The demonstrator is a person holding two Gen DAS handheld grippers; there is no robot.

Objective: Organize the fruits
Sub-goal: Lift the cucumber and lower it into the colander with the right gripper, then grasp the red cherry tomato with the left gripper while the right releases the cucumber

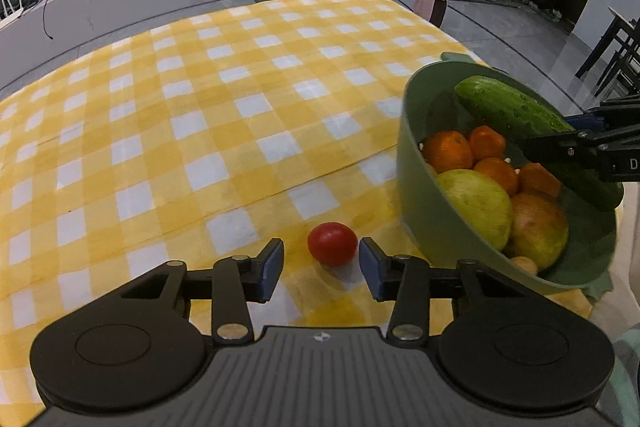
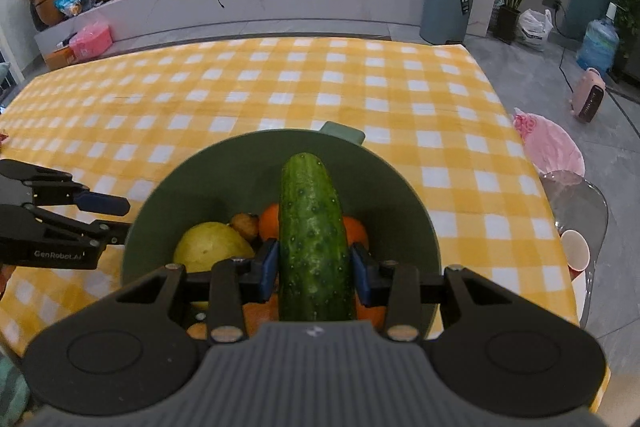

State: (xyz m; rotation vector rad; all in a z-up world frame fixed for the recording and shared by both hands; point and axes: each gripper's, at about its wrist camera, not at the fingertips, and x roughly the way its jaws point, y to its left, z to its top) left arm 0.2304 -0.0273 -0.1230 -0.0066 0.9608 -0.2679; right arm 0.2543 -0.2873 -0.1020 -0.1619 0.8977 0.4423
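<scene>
Surface: yellow checked tablecloth covering the table.
Left wrist view: left gripper sitting with jaws spread, cherry tomato lying between the fingertips, untouched, beside green bowl.
Right wrist view: right gripper clamping cucumber over the bowl holding oranges and a guava.

"genrobot.ai" is showing in pale letters on the side of the left gripper; a lone "d" is showing on the right gripper; the label on the grey bin is staying unreadable.
</scene>
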